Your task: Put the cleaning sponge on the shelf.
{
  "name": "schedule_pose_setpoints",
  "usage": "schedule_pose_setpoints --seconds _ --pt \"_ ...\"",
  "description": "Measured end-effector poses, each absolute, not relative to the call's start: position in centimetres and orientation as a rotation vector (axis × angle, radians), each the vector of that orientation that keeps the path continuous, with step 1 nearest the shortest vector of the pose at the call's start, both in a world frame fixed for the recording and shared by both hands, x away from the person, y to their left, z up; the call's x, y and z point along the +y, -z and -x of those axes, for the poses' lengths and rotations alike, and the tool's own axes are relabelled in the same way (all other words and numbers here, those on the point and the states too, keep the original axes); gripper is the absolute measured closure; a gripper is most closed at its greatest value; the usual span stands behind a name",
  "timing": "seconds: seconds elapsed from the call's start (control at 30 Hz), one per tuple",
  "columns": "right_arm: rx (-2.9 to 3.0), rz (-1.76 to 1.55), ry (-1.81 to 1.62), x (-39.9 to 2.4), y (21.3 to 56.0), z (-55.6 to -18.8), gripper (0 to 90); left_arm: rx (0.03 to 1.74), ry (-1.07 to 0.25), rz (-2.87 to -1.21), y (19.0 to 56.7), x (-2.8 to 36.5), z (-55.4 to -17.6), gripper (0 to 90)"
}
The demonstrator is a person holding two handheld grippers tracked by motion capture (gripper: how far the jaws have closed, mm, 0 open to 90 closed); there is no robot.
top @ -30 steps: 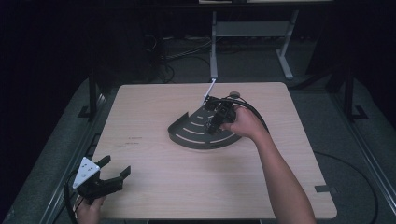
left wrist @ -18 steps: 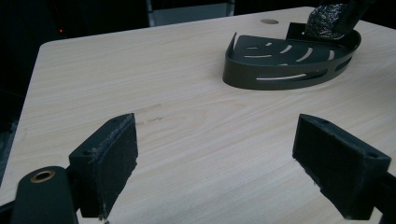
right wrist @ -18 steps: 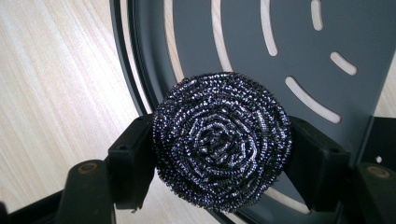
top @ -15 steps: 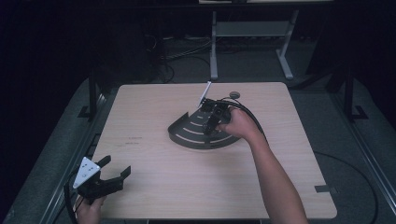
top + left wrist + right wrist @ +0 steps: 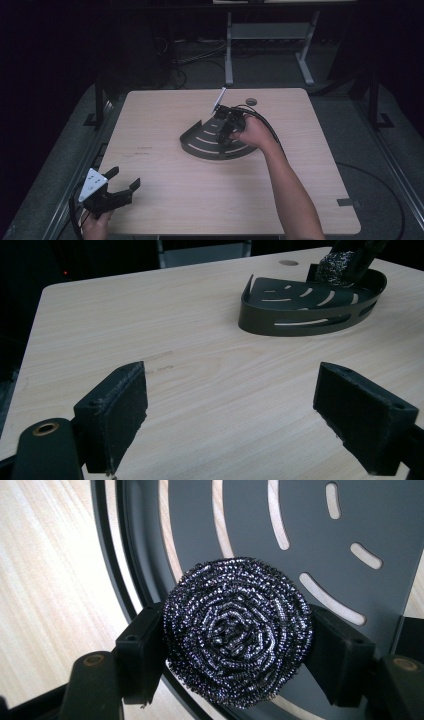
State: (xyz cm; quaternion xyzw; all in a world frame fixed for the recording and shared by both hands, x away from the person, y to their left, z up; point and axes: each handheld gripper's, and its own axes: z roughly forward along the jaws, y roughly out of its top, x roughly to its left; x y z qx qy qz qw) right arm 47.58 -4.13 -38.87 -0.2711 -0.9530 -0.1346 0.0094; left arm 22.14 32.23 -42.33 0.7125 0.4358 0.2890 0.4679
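Steel wool, a dark wiry coiled scouring pad [image 5: 237, 637], sat pinched between the pads of the right tool [image 5: 226, 126], which hung over the far right corner of the dark slotted fan-shaped metal tray [image 5: 200, 145] on the pale wooden bench [image 5: 165, 180]. From the right gripper view the scourer bulged out above and below the pads, squeezed at its sides only, with the tray's curved rim [image 5: 115, 555] running just under it. Down at the near left corner of the bench the left tool [image 5: 112, 192] rested with its jaws spread wide and nothing between them, well apart from the tray. Trouble looked possible from here: the pad was springy and gripped only across its middle, so a quick release could have let it bounce or roll over the low rim and onto the bench. Hovering so near the edge, it could also have landed half on the rim and tipped out. A snagged wire strand on a pad [image 5: 142, 650] might have dragged the scourer back up as the jaws parted, and a downward shove could have skidded the light tray, since no tool steadied it.
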Motion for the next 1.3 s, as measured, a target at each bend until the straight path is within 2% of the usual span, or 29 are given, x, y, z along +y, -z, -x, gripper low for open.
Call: schedule_pose_setpoints --seconds 1.3 --pt "-2.924 0.921 0.44 -4.2 41.0 -49.5 30.1 1.07 -0.712 -1.76 42.4 32.0 -22.2 13.3"
